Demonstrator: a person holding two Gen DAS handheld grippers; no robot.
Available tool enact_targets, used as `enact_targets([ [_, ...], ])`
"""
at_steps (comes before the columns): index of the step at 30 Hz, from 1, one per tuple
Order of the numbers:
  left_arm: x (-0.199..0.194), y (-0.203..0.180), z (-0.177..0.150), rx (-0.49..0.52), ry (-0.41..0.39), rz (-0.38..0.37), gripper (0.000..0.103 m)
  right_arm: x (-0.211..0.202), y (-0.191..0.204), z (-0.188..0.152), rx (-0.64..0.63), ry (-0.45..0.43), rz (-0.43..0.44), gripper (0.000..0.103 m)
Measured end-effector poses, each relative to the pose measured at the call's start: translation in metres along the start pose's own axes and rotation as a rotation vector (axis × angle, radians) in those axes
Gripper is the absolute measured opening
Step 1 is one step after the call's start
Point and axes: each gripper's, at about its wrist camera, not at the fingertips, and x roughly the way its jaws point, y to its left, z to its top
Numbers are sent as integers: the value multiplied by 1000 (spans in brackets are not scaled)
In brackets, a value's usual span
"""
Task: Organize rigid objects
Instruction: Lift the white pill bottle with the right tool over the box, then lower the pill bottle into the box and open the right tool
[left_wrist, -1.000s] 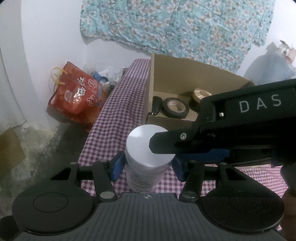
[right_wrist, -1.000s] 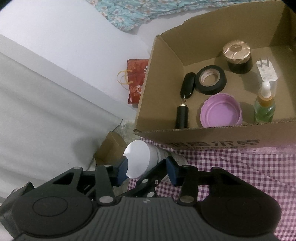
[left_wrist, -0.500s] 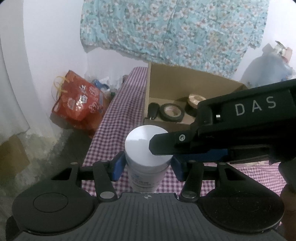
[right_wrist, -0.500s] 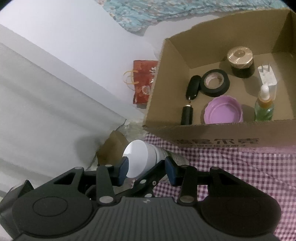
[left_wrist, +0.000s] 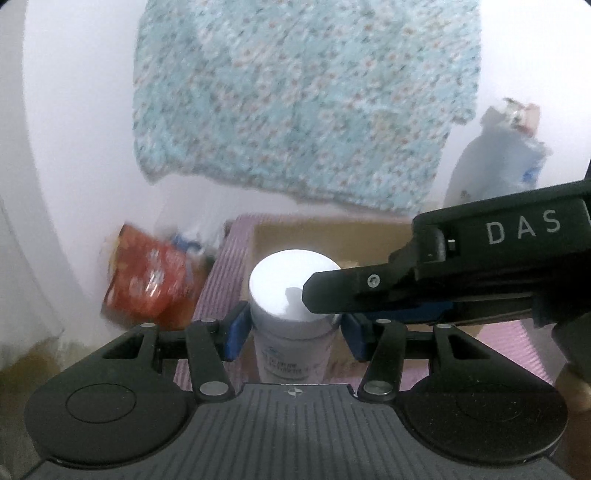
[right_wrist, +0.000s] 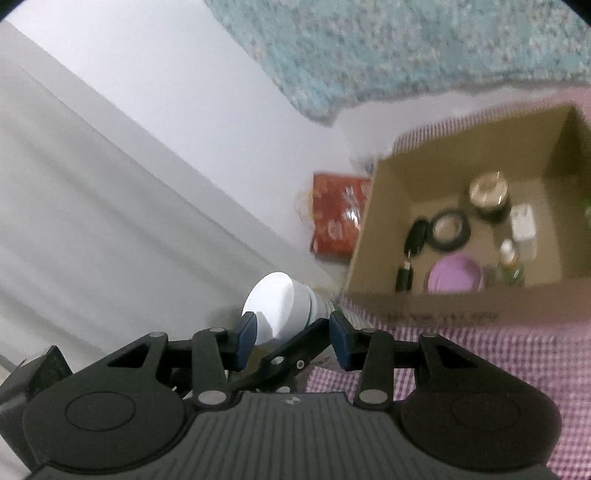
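Both tongs are squeezing one white jar (left_wrist: 293, 295): the left gripper (left_wrist: 291, 330) is pinching its sides under the lid, and the right gripper (right_wrist: 291, 334) is pinching it from the other side, up in the air in front of the cardboard box (right_wrist: 373, 236). The box is sitting on the checked cloth (right_wrist: 480, 350) and is holding a black tape roll (right_wrist: 448, 229), a purple lid (right_wrist: 456, 278), a dark jar with a gold top (right_wrist: 489, 194), a white plug (right_wrist: 522, 221), a small dropper bottle (right_wrist: 509, 264) and a black key fob (right_wrist: 412, 251). The tool is showing "DAS", but the jar's label and the box's print are looking too blurry to read.
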Motion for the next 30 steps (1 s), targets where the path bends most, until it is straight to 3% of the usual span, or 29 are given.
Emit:
enact_targets([
  [5,17,-29,37,24,-29,-80,53,-38,-15,32,-11,-98,-8,46],
  [11,66,-69,65,44,6,-172,53,-63,-61,66,38,-156,-52,46],
  [22,145,-113,39,104,160,-251,53,-48,-168,79,151,-139,-163,46],
  [30,169,-122,21,140,233,-250,53,-35,-199,70,141,-93,-235,46],
])
